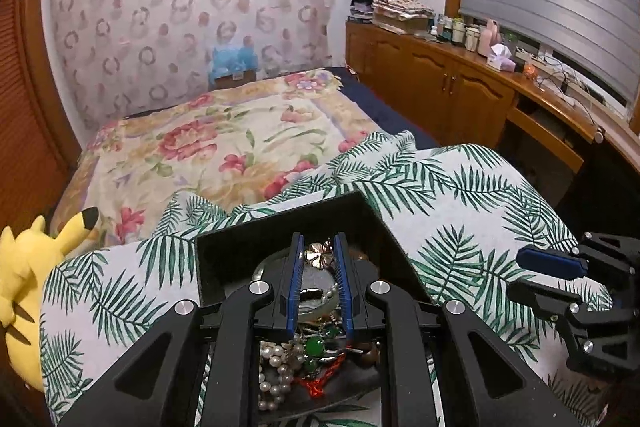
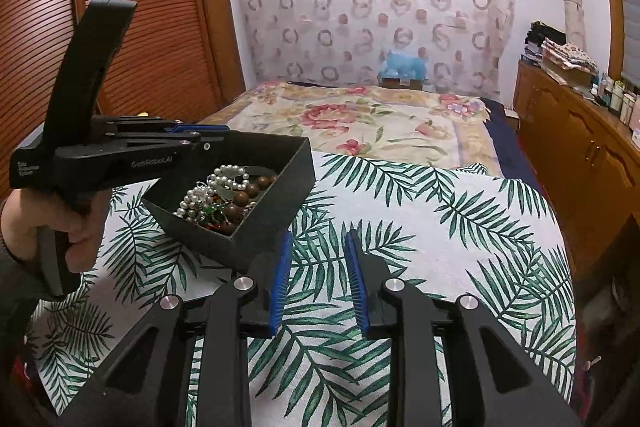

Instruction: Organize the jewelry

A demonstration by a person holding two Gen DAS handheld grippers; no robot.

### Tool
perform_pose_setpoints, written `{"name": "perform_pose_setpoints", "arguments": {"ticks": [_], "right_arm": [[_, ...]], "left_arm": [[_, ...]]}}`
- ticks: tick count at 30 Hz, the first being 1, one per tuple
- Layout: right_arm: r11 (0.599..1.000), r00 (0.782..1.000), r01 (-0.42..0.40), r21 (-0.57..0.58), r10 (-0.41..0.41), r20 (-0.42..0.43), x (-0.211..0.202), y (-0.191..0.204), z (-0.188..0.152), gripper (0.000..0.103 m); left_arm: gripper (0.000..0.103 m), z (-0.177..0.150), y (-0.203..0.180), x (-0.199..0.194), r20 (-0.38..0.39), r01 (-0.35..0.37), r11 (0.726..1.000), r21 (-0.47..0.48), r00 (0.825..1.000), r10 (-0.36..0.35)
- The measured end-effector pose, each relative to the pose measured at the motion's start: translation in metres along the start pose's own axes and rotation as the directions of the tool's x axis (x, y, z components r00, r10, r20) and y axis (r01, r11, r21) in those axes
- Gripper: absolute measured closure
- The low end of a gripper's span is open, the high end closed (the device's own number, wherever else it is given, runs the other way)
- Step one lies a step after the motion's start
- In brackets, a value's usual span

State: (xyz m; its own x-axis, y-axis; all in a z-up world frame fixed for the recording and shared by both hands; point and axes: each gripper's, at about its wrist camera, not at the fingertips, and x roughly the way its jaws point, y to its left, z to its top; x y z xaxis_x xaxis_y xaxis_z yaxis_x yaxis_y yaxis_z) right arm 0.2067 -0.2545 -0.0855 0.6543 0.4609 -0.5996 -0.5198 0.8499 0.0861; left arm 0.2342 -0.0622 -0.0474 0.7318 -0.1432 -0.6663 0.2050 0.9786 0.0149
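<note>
Left tool (image 1: pixel 318 247) reaches into black jewelry box (image 1: pixel 224 251), blue pads narrowed around gold flower brooch (image 1: pixel 318 253); actual grip unclear. Pearl strands (image 1: pixel 276 371), green stone pieces (image 1: pixel 314 347) heaped beneath tool. Right tool (image 2: pixel 318 247) open, empty, over palm-leaf cloth (image 2: pixel 440 247), box at its front-left.

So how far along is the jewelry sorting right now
Barely started. Nothing looks sorted: pearls, brown beads and green stones lie tangled in the black box, and no jewelry shows on the leaf-print cloth. In hand: the left gripper reaches into the box near a gold flower piece. The right gripper hangs open and empty. Everything is left.
</note>
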Motion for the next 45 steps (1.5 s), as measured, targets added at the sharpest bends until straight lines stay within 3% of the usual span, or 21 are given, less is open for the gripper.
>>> {"name": "perform_pose_setpoints", "arguments": {"ticks": [2, 6, 8, 13, 14, 17, 19, 25, 34, 45], "right_arm": [[1.000, 1.000, 0.000, -0.002, 0.000, 0.000, 0.000, 0.000, 0.000, 0.073], [1.000, 1.000, 0.002, -0.006, -0.002, 0.000, 0.001, 0.003, 0.000, 0.073], [1.000, 1.000, 0.001, -0.005, -0.001, 0.000, 0.001, 0.003, 0.000, 0.073], [1.000, 1.000, 0.003, -0.008, -0.003, -0.001, 0.004, 0.011, 0.001, 0.073], [1.000, 1.000, 0.007, -0.008, -0.007, -0.002, 0.006, 0.012, 0.001, 0.071], [1.000, 1.000, 0.017, 0.000, -0.017, 0.003, 0.008, 0.017, 0.002, 0.053], [0.999, 0.999, 0.035, 0.008, -0.035, 0.011, 0.009, 0.019, 0.002, 0.035], [0.995, 0.995, 0.096, 0.041, -0.098, 0.036, 0.007, 0.022, 0.004, 0.005], [0.986, 0.982, 0.140, 0.087, -0.149, 0.119, -0.027, 0.032, 0.001, 0.003], [0.986, 0.972, 0.123, 0.111, -0.142, 0.187, -0.070, 0.055, -0.013, 0.003]], "left_arm": [[0.073, -0.002, 0.002, -0.001, -0.005, -0.005, 1.000, -0.009, 1.000, 0.004], [0.065, -0.012, 0.010, -0.009, 0.001, -0.018, 1.000, -0.024, 1.000, 0.018], [0.048, -0.015, 0.012, -0.013, 0.002, -0.026, 0.999, -0.032, 1.000, 0.026], [0.021, -0.029, 0.019, -0.029, 0.021, -0.055, 0.997, -0.052, 0.998, 0.056], [0.017, -0.031, 0.020, -0.032, 0.024, -0.059, 0.997, -0.055, 0.998, 0.060], [0.009, -0.039, 0.023, -0.042, 0.038, -0.069, 0.995, -0.066, 0.997, 0.071], [0.008, -0.043, 0.024, -0.050, 0.049, -0.079, 0.994, -0.071, 0.995, 0.083], [0.008, -0.059, 0.024, -0.072, 0.055, -0.118, 0.989, -0.093, 0.991, 0.123], [0.008, -0.082, 0.024, -0.108, 0.078, -0.144, 0.981, -0.127, 0.985, 0.155], [0.008, -0.103, 0.031, -0.135, 0.101, -0.140, 0.972, -0.187, 0.982, 0.160]]}}
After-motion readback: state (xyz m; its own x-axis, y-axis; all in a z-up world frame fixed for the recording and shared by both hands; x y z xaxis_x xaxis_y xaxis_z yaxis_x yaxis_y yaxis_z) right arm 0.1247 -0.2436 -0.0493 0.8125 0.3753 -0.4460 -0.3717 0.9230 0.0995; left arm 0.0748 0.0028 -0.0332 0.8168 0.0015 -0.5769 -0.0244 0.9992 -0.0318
